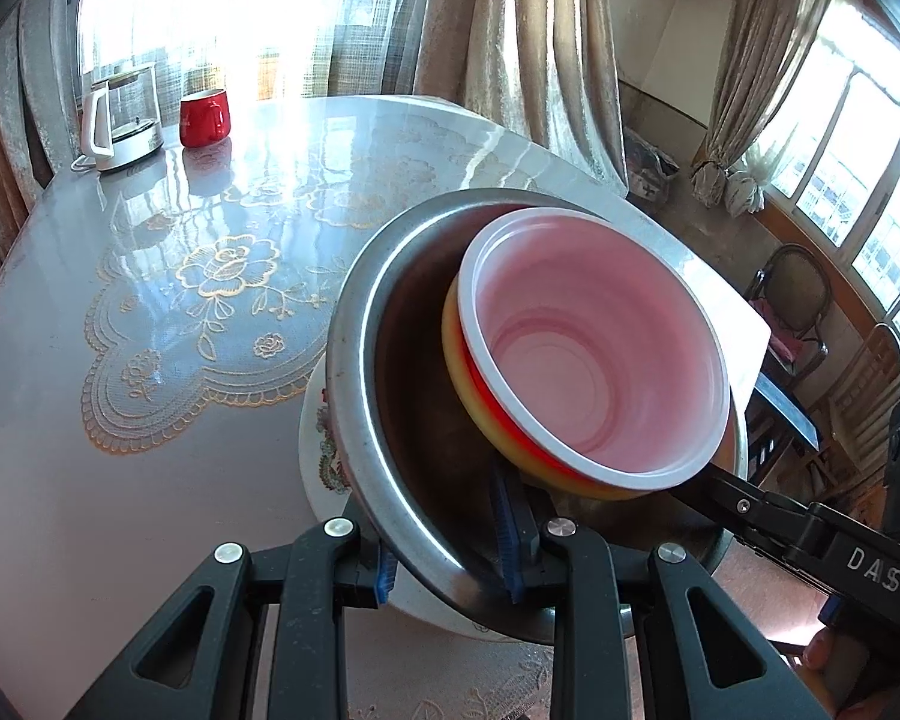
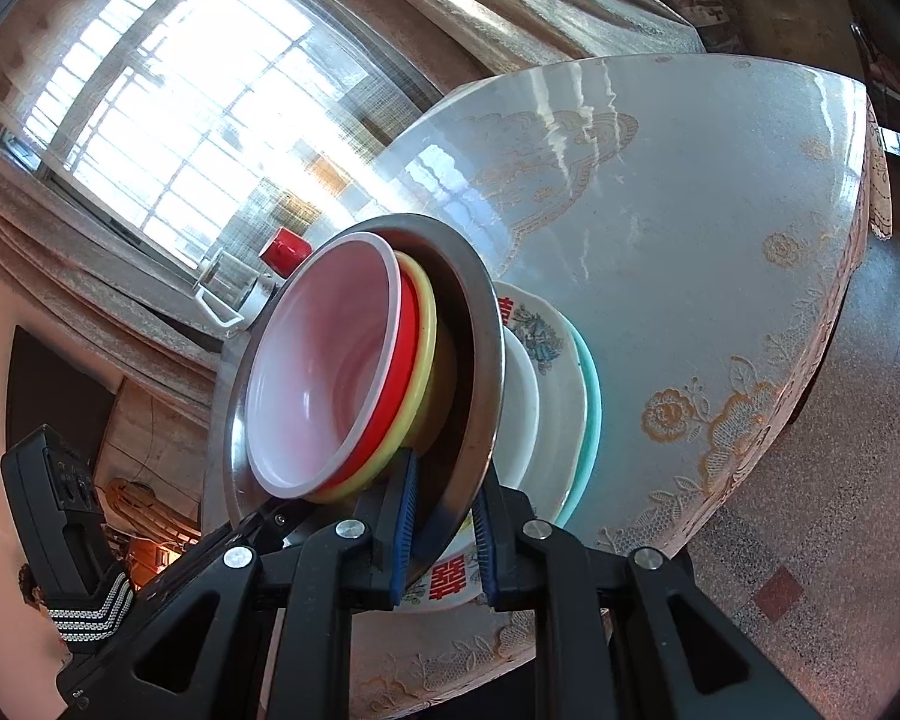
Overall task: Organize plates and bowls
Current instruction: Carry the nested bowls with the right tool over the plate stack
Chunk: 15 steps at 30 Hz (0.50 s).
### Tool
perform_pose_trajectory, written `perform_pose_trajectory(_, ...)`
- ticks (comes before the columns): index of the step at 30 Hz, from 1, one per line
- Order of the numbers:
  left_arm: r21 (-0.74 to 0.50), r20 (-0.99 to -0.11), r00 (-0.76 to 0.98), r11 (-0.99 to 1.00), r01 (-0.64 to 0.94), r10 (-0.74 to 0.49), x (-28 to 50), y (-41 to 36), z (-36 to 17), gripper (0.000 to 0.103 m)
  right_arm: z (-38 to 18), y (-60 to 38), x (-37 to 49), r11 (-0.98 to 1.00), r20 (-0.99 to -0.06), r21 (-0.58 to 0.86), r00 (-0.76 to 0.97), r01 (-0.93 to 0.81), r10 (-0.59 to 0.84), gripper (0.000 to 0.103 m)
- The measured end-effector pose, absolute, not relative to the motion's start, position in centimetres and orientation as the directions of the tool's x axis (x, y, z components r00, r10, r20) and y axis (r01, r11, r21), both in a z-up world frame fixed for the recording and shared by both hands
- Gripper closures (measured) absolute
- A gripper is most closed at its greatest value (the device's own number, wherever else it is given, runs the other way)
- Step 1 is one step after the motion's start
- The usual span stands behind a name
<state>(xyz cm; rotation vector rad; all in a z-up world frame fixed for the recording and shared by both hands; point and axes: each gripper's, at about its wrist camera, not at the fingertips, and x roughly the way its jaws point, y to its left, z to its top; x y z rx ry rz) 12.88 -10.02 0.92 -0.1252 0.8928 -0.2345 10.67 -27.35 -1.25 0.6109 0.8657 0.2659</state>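
Curtained windows ring my lace-covered table (image 1: 150, 312). Near its edge, the metal bowl (image 1: 354, 396) opens upward, holding pink, red and yellow bowls. Both the left gripper (image 1: 447, 546) and right gripper (image 2: 441, 531) clamp its rim. Only my right view shows the teal plate (image 2: 591, 414) underneath.

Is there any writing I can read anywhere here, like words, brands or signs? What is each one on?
"DAS": white letters on the black body of the right gripper, seen from the left wrist view.
Red Chinese character 囍 (double happiness): on the rim of the patterned white plate under the steel bowl, near the bottom edge; a second red mark at the plate's top is half hidden.
Red mug: faint marking, too blurred to read.
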Motion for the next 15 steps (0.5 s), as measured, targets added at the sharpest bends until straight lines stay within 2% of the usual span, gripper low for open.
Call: perform_pose_trajectory(15, -0.205, -0.772, 0.591, 0.972, 0.113, -0.232, 13.7, -9.2, -0.8, 0.075, -2.9, -26.9, 11.7, 0.795, -0.672, 0.603, 0.580, 0.067, 0.460, 0.082)
